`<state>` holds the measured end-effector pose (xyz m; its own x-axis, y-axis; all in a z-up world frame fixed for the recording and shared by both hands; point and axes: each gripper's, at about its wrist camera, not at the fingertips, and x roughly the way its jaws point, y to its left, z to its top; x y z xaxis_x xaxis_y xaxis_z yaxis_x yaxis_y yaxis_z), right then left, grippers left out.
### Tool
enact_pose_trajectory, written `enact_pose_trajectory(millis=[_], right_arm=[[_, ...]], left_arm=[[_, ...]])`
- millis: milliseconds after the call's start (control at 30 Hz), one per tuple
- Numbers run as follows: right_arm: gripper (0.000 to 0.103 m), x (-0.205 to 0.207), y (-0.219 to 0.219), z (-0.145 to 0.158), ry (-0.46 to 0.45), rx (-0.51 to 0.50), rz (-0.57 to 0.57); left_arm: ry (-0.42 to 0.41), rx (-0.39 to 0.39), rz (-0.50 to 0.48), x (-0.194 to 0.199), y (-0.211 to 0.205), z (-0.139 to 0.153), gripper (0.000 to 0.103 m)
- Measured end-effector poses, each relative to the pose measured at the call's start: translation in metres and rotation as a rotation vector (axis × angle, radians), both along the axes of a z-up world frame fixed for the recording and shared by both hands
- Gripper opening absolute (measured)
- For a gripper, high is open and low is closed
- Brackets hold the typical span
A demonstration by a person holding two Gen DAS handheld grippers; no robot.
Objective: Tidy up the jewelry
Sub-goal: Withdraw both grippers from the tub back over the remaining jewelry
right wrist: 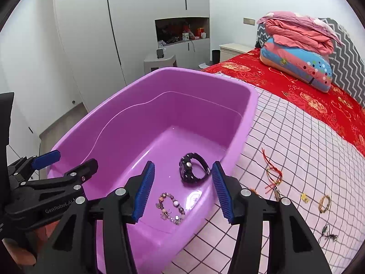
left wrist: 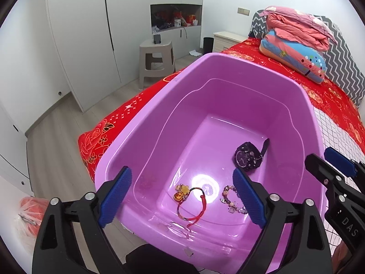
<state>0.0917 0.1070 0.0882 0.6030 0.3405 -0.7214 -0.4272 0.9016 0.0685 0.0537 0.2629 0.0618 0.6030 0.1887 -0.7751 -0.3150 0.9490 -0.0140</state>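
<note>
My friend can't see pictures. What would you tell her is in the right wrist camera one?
A purple plastic tub sits on a bed, holding a black watch and a beaded bracelet. The open right tool hovers over its near edge, with the left tool at the left. More bracelets, including a red string one, lie on the checked sheet beside the tub.

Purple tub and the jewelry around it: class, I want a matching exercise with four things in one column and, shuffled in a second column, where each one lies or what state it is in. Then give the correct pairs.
Column 1
1. black watch
2. beaded bracelet
3. red cord bracelet with gold charm
4. right gripper

Column 2
A. open, holding nothing
B. on the tub floor, nearest the left gripper
C. on the tub floor, farthest from both grippers
D. on the tub floor, between the right gripper's fingers in its own view

Pairs: 1-C, 2-D, 3-B, 4-A
</note>
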Motion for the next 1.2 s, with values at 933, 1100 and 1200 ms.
enact_pose_trajectory(millis=[933,1100,1200], right_arm=[[0.055,-0.055,-0.103,0.002,-0.02,0.09,-0.167],[0.056,-0.065,-0.122,0.004,-0.031,0.1,-0.195],[0.056,-0.07,-0.132,0.003,-0.034,0.106,-0.214]], left_arm=[[-0.029,-0.005,-0.138,-0.024,-0.081,0.015,0.095],[-0.046,0.003,-0.16,-0.029,-0.098,0.019,0.095],[-0.054,-0.003,-0.175,-0.034,-0.107,0.02,0.095]])
